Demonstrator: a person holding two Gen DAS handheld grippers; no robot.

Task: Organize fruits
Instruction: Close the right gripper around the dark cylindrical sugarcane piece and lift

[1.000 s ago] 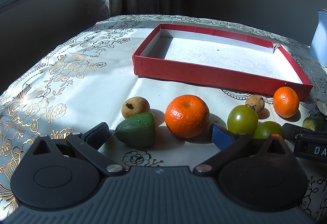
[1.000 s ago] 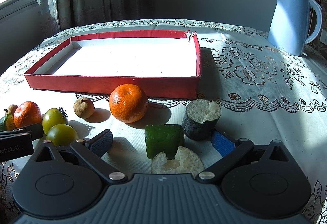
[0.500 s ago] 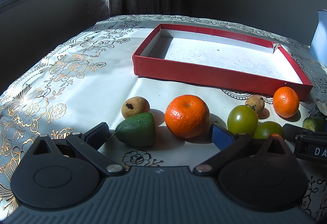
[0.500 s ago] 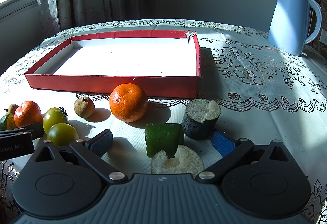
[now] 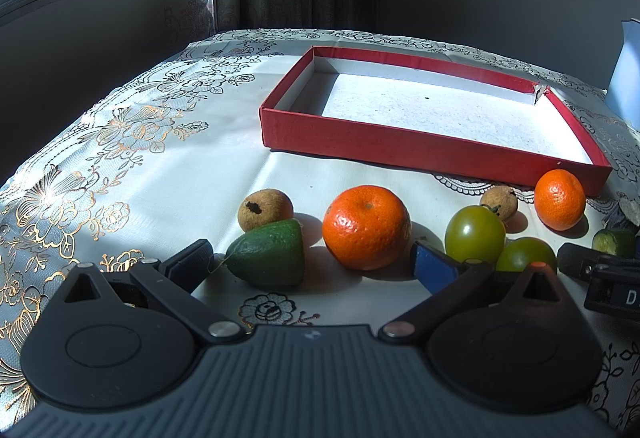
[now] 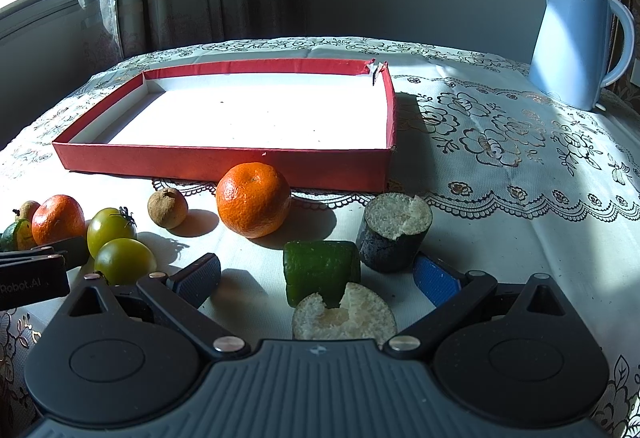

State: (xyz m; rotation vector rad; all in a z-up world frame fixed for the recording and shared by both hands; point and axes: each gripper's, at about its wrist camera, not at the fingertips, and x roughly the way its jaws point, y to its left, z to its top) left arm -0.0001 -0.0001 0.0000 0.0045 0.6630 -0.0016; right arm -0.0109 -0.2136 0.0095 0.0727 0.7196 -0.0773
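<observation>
My left gripper (image 5: 312, 266) is open, low over the table, with a green avocado piece (image 5: 268, 258) and a large orange (image 5: 366, 226) lying between and just ahead of its fingers. A brown round fruit (image 5: 264, 208), two green tomatoes (image 5: 474, 236), another brown fruit (image 5: 500, 200) and a small orange (image 5: 560, 198) lie around them. My right gripper (image 6: 318, 274) is open around a green piece (image 6: 320, 268), with a cut white-fleshed piece (image 6: 344, 318) below it and a dark cut stub (image 6: 394, 232) beside the right finger. The empty red tray (image 6: 224, 162) lies behind.
A light blue kettle (image 6: 576, 42) stands at the table's far right. The floral tablecloth (image 5: 120, 142) drops off at the left edge toward a window and curtains. The right gripper's black body (image 5: 600, 274) sits at the right edge of the left wrist view.
</observation>
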